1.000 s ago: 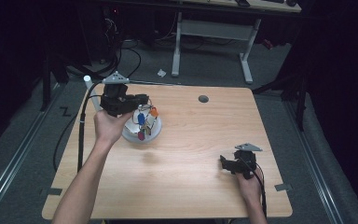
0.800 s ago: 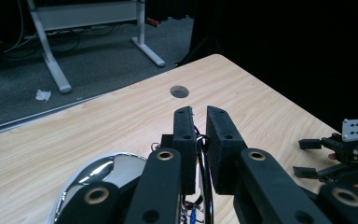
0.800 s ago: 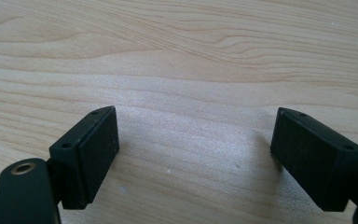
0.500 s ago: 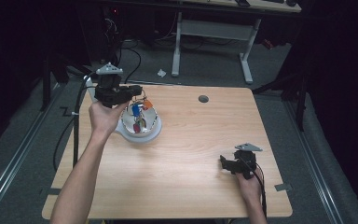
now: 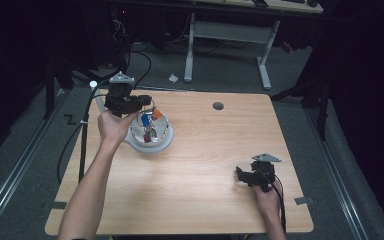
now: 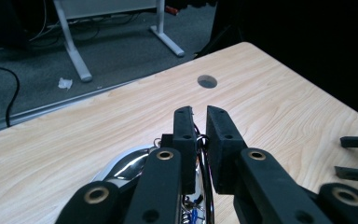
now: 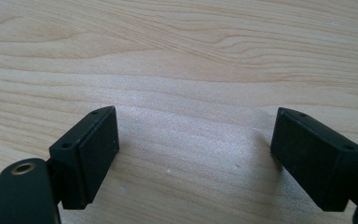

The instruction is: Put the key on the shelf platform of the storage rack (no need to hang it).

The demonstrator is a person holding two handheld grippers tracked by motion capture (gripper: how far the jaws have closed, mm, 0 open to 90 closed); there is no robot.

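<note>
The left gripper, jaws nearly together on thin wires, sits over the bowl's far-left rim.
</note>
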